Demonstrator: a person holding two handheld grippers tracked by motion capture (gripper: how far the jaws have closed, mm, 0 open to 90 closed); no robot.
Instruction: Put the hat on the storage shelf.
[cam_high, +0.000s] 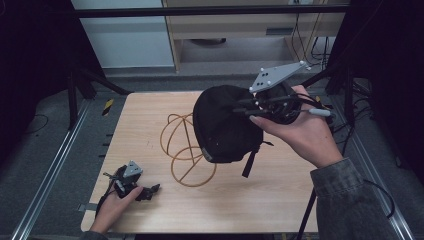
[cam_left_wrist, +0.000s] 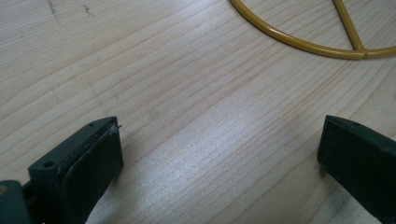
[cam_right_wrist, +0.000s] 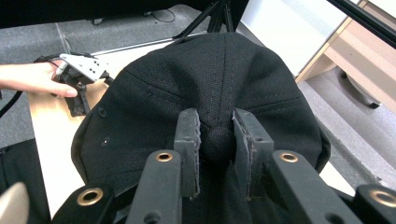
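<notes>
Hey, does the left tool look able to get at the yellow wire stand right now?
Probably yes. The left tool rests open on the table, and the yellow wire stand lies just ahead of it with bare wood between. The black cap hangs in the right tool, clear of that path.

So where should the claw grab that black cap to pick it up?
Best at the small round button on top of the black fabric cap, coming straight down onto the crown. The button is a firm knob that sticks up where the panel seams meet, so two jaws can pinch either side of it. The right claw grips it just so, and the cap hangs above the yellow wire stand.
</notes>
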